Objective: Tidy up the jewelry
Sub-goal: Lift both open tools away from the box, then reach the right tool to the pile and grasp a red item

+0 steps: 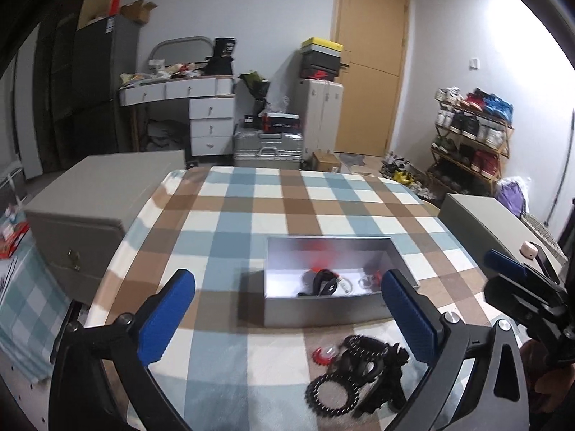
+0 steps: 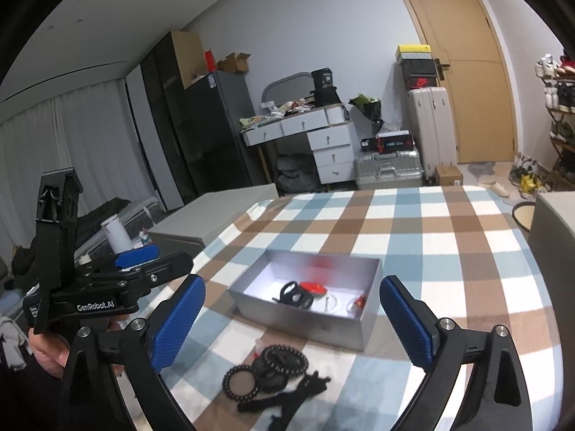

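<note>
A silver box stands on the checked tablecloth. Inside it lie a black band, clear rings and a red piece. In front of the box a pile of black beaded bracelets rests on the cloth beside a small red item. My left gripper is open and empty, a little short of the box. My right gripper is also open, with nothing held; the bracelets lie below its fingers and the box sits ahead. Each gripper shows at the edge of the other's view.
Grey cabinets flank the table on the left and right. A white cup stands beyond the left one. A hand grips the left tool. A desk, suitcases and a shoe rack stand farther back.
</note>
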The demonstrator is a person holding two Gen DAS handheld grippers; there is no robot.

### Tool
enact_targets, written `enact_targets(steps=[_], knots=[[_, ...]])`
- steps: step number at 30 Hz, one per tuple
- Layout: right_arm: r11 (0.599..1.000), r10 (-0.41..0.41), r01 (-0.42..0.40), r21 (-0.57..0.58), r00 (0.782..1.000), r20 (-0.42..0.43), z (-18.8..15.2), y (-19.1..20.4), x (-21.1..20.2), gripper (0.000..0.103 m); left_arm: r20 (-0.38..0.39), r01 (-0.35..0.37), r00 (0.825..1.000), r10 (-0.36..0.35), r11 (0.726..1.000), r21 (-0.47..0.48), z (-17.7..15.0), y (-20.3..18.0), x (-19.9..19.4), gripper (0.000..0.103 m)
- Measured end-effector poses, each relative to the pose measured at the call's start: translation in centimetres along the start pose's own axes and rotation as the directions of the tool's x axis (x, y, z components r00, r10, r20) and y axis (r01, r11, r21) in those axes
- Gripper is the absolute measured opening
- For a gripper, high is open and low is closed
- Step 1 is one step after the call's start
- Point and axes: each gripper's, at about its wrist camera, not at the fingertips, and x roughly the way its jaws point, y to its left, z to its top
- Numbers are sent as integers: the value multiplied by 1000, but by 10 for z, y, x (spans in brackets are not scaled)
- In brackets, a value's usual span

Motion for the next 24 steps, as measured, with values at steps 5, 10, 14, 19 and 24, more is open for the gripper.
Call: enact_targets(steps=[5,10,14,19,24], knots=[[1000,5,-5,2,999,-47,-15,4,4,102,-4,-38,999,37,998,-58,-21,17,-5,101],[999,26,-29,-22,992,-121,-25,14,15,102,-57,-31,998,25,993,-111,-45,36,-3,101],[996,35,-50,-80,983,-182,-29,31,33,102,-112,-41,993,22,985,-170,-64,52,-2,101],[986,50,-89,-140,964,-262,-32,51,62,94,-148,-71,988,43,979,-191,-78,63,-5,101],[983,65,-121,-142,936,-345,-36,59,94,75,-142,-88,988,61,977,-193,-85,73,-10,101]])
